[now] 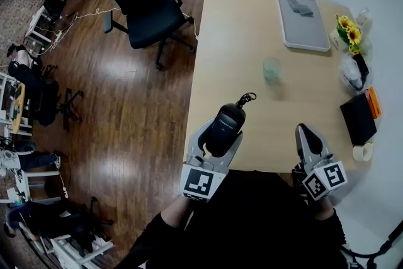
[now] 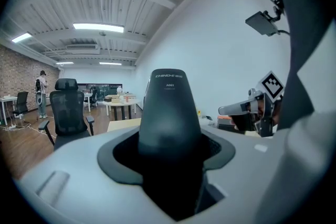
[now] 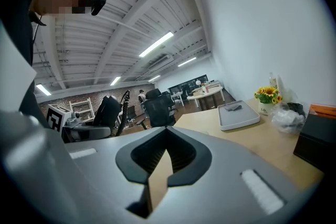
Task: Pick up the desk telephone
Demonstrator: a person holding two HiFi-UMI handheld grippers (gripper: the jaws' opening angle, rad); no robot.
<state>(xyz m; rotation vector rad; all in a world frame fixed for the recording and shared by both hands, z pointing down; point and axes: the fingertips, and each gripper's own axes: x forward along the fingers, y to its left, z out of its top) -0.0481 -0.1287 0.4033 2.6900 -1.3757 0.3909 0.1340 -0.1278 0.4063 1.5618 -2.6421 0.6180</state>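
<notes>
The desk telephone [image 1: 227,121], a black handset-shaped unit, sits low and centre in the head view, pinched across its body by the left claw [image 1: 220,138]. The left gripper view shows it standing upright between the two jaws, their dark pads closed against its sides. It appears to be held off the pale wooden surface [image 1: 245,28], above that surface's near left corner, so the pickup itself looks done. What may be left is carrying it clear or setting it somewhere. A short curl of cord [image 1: 246,98] hangs from its far end, and I cannot tell whether it is tied to anything. The right claw [image 1: 307,138], low and right of centre, is pressed together at the tips and holds nothing. The middle of the surface is bare, apart from a clear cup [image 1: 272,68] well beyond the telephone. A grey tray [image 1: 305,31] lies at the upper right. Along the right edge are sunflowers [image 1: 349,31], a black box [image 1: 359,118] and a roll of tape [image 1: 363,152], all well apart from the telephone. The surface's left edge runs just beside the left claw. Beyond it is open wooden floor [image 1: 126,110], with a black office chair [image 1: 141,3] at the upper left. There is ample room to move up or to the left.
</notes>
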